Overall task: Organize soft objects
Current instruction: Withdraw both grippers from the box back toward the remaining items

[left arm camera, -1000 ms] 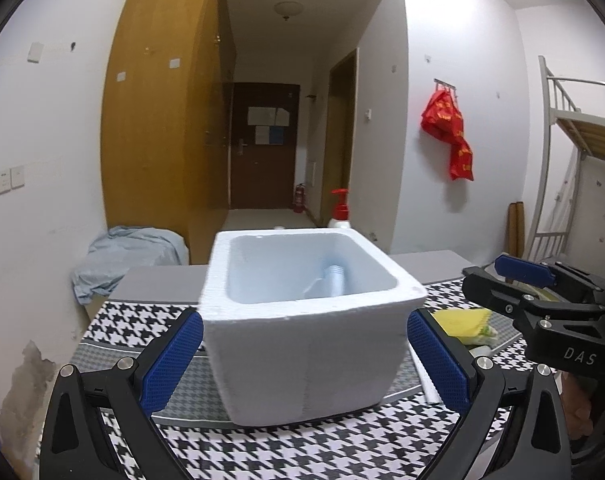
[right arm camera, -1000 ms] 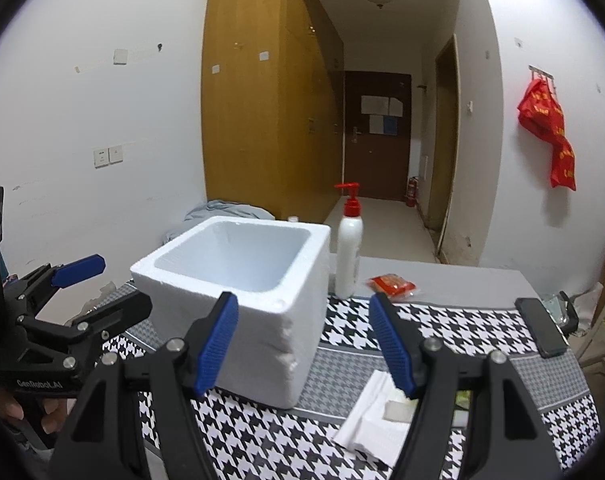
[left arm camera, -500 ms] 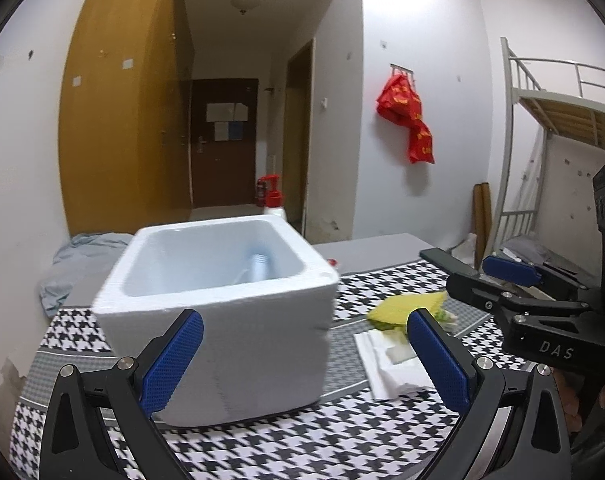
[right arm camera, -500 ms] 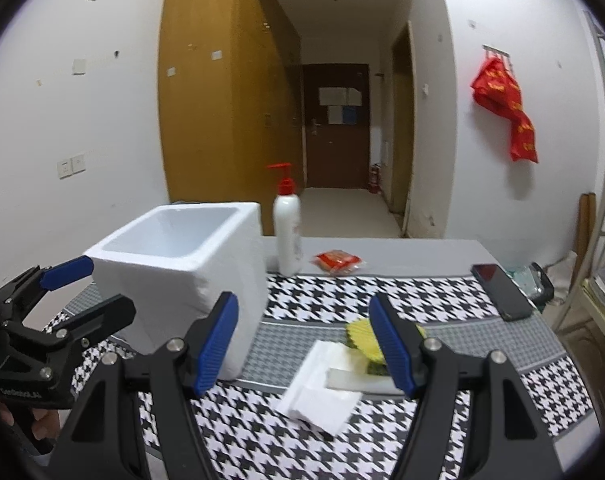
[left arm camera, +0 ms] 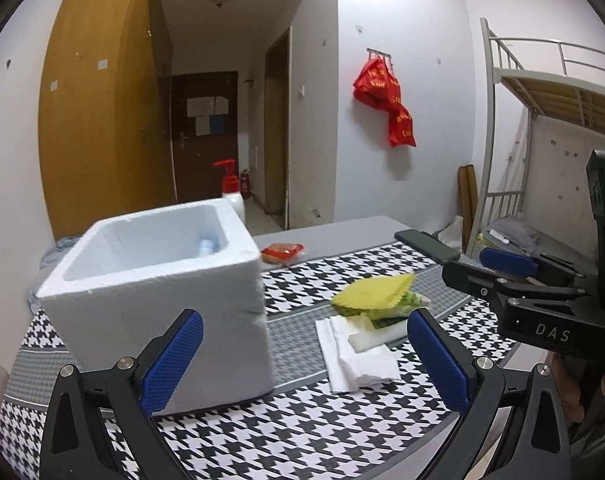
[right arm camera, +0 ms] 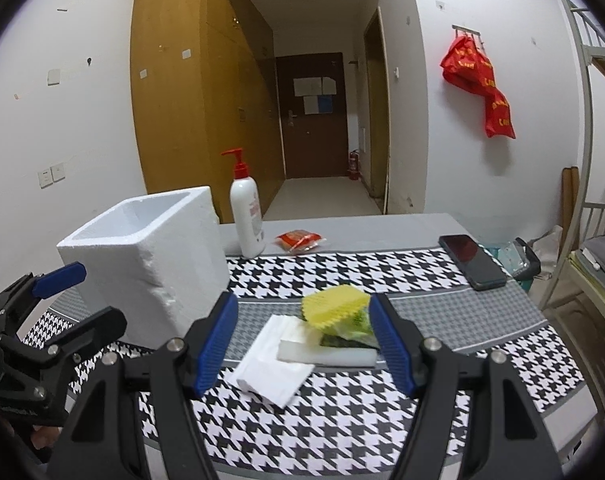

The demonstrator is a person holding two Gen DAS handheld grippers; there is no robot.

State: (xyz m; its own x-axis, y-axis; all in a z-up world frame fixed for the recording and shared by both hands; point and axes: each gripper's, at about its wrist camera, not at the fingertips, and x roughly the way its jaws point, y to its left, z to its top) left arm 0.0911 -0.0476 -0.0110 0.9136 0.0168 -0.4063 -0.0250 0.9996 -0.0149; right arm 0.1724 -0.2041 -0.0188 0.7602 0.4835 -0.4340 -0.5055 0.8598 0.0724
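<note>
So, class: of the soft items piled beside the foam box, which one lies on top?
The yellow cloth with zigzag edges; the white tissue and foam strip lie flat beneath.

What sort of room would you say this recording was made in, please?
Most likely a dormitory room: a metal bunk bed stands at the right, tall wooden wardrobes line the entry corridor to a dark door, and the work surface is a table with a houndstooth cloth.

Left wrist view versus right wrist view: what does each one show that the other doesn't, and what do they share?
Only the left wrist view looks into the foam box, showing a pale ribbed object inside. Only the right wrist view shows the whole pump bottle and wall switches. Both show the yellow cloth, white tissues, red packet and phone.
</note>
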